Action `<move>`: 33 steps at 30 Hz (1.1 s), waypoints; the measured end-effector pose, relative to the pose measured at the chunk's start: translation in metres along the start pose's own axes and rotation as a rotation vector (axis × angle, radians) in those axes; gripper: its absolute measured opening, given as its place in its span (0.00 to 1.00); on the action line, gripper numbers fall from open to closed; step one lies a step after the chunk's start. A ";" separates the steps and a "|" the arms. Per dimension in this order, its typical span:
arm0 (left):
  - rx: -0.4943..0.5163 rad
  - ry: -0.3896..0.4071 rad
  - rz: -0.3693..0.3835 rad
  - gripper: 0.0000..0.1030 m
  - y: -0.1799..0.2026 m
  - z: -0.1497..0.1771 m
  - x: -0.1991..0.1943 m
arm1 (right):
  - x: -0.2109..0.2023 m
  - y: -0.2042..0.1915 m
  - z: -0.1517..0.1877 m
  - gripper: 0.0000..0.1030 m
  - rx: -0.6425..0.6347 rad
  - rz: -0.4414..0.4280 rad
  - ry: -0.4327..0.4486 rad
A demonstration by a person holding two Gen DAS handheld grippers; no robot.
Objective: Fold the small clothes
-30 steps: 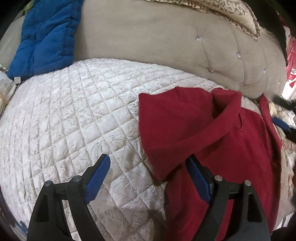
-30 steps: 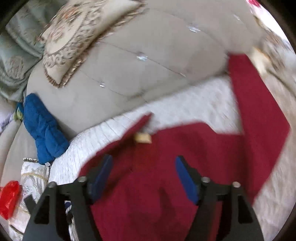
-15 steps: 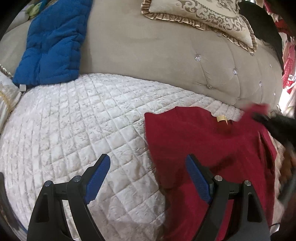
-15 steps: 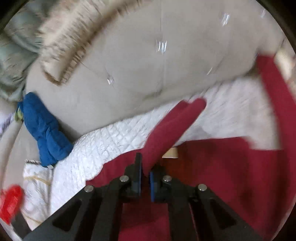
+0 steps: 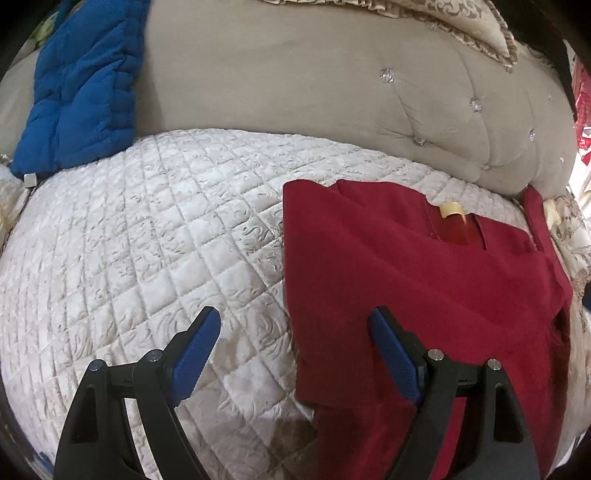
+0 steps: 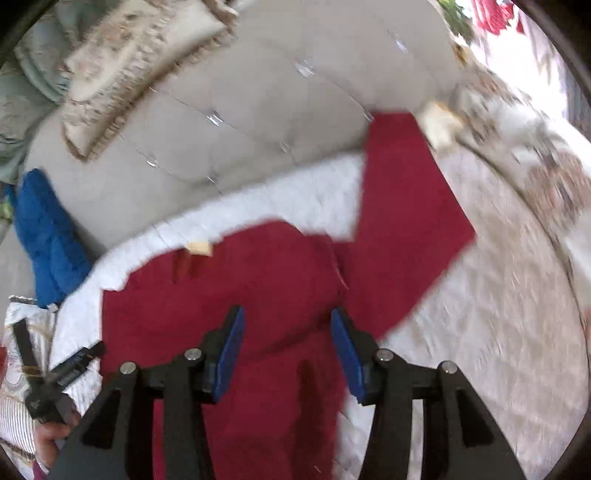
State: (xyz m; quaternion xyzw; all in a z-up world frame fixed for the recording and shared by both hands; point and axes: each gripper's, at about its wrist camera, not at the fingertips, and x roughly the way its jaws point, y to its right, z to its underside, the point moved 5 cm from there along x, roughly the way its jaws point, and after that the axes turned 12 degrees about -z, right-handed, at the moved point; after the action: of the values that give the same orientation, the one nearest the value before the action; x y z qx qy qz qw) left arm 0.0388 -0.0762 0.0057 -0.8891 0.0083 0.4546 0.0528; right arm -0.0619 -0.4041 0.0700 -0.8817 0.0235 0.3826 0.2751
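Tufted beige sofa back (image 5: 295, 85) right across the top, crystal buttons catching the light, and a fringed gold-patterned cushion (image 5: 469, 26) resting on top of it. Off to the left, a blue quilted pad (image 5: 81, 85) slumps against the upholstery, its lower end down on the cream quilted cover (image 5: 129, 240) that spreads over the seat. Nothing sits between either tool and the cloth.

The red garment (image 5: 413, 280) lies flat on that cover, toward the right side of the seat in the left wrist view, collar end nearest the sofa back with a small yellowish neck label (image 5: 451, 210) showing. One sleeve (image 6: 402, 221) stretches out at an angle, up toward the backrest.

Left gripper (image 5: 295, 345) hovers above the garment's left edge: blue pads spread wide, one over bare quilt, the other over red fabric, nothing pinched. In the right wrist view it shows at the lower left corner, held in a person's hand (image 6: 48, 439).

Right gripper (image 6: 286, 349) is over the middle of the garment, near where the sleeve joins. The picture is smeared, but the blue pads stand clearly apart and the jaws are opening, with only the flat cloth seen below the gap and no fold caught between them.
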 end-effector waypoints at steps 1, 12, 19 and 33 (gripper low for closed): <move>0.011 -0.011 -0.013 0.63 0.002 0.000 0.005 | 0.010 -0.004 -0.003 0.50 -0.019 0.003 -0.008; 0.020 -0.037 -0.016 0.63 0.003 0.001 0.011 | 0.050 0.016 -0.041 0.55 -0.048 0.077 -0.073; 0.033 0.023 0.015 0.63 0.008 -0.011 -0.014 | 0.054 0.087 -0.123 0.74 0.022 0.316 0.036; 0.043 0.028 0.004 0.63 0.006 -0.019 -0.011 | 0.101 0.150 -0.133 0.06 0.067 0.396 -0.028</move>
State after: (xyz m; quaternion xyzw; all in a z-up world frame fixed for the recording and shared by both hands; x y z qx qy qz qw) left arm 0.0473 -0.0848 0.0253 -0.8941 0.0207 0.4418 0.0708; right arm 0.0597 -0.5815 0.0041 -0.8448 0.2054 0.4404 0.2240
